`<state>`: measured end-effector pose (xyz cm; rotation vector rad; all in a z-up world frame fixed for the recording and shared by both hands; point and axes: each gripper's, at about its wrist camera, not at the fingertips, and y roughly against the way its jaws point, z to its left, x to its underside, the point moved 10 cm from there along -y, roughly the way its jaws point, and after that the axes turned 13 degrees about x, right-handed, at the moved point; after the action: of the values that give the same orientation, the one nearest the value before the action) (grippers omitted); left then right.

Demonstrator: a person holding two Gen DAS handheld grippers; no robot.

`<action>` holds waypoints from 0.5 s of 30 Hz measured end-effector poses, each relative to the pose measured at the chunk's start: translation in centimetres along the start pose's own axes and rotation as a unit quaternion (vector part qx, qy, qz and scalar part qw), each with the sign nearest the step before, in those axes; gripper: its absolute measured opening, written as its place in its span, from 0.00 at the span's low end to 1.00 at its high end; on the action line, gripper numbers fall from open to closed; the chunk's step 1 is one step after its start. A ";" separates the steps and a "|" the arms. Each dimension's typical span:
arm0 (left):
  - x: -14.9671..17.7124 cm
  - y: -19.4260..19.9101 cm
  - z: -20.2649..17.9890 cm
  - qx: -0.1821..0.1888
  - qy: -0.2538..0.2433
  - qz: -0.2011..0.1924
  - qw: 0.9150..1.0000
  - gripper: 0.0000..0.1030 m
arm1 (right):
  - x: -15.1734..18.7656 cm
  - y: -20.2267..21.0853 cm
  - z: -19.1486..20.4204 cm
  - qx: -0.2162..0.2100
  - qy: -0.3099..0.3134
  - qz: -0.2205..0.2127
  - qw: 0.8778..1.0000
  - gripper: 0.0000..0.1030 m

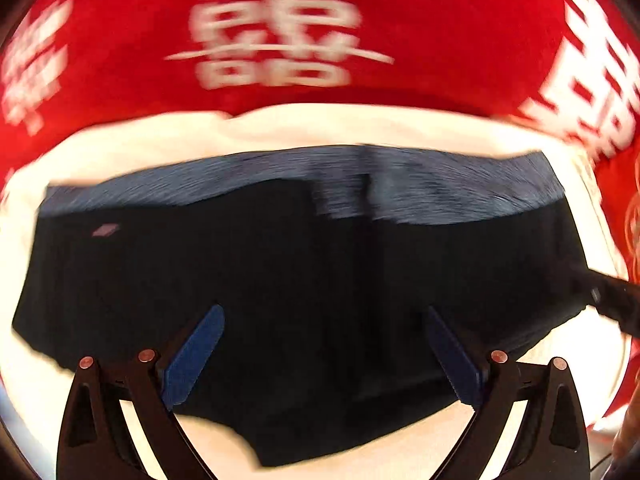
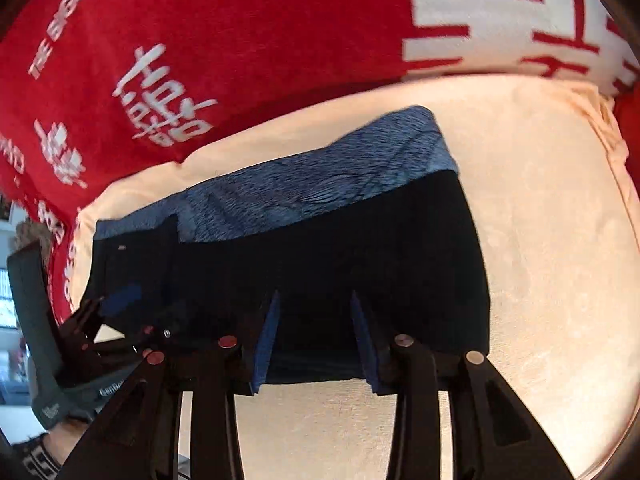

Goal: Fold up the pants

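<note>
Dark navy pants (image 1: pixel 304 264) lie folded into a wide block on a cream cushion (image 1: pixel 304 124), with a lighter blue fleecy inner band (image 1: pixel 440 184) showing along the far edge. My left gripper (image 1: pixel 322 320) is open wide and empty, its blue pads (image 1: pixel 196 356) just above the near part of the pants. In the right wrist view the pants (image 2: pixel 340 248) fill the middle. My right gripper (image 2: pixel 314 304) is open and empty over their near edge. The left gripper (image 2: pixel 116 308) shows at the left there.
A red blanket with white characters (image 1: pixel 280 20) lies beyond the cushion, also in the right wrist view (image 2: pixel 200 40). Bare cream cushion (image 2: pixel 540 220) extends to the right of the pants. The right gripper's black body (image 1: pixel 612 296) enters the left wrist view at the right edge.
</note>
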<state>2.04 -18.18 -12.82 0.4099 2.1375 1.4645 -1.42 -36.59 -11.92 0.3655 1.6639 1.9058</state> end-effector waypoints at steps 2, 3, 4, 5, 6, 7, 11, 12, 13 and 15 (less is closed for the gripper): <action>0.9 1.2 2.3 -0.012 0.029 -0.004 0.999 0.97 | 1.0 1.3 2.5 0.022 0.073 -0.040 0.996 0.55; 1.7 1.9 4.0 -0.025 0.046 -0.004 0.999 0.97 | 1.9 1.8 4.5 0.041 0.130 -0.068 0.988 0.56; 2.2 2.3 5.0 -0.032 0.054 -0.003 0.998 0.97 | 2.6 1.9 6.0 0.054 0.170 -0.085 0.980 0.56; 2.9 2.7 6.3 -0.040 0.065 0.000 0.997 0.97 | 3.3 1.8 7.4 0.069 0.208 -0.099 0.971 0.56; 3.5 3.0 7.3 -0.045 0.074 0.003 0.996 0.97 | 4.1 1.4 9.2 0.084 0.248 -0.109 0.959 0.56; 4.2 3.2 8.3 -0.049 0.081 0.005 0.996 0.97 | 4.9 0.9 10.9 0.093 0.286 -0.118 0.947 0.56; 5.6 3.8 10.2 -0.058 0.095 0.009 0.994 0.97 | 6.2 -0.5 15.0 0.114 0.367 -0.149 0.911 0.56; 5.9 3.7 10.4 -0.056 0.096 0.009 0.994 0.97 | 6.3 -1.0 15.7 0.118 0.382 -0.153 0.904 0.56; 6.1 3.7 10.5 -0.055 0.098 0.010 0.994 0.97 | 6.4 -1.6 16.0 0.123 0.392 -0.149 0.900 0.56; 5.9 3.1 10.6 -0.052 0.103 0.013 0.993 0.97 | 6.5 -3.4 15.7 0.119 0.389 -0.105 0.907 0.41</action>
<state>3.11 -5.81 -14.43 0.2591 2.2069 1.6877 2.98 -19.87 -13.32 -0.5526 2.3269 1.7869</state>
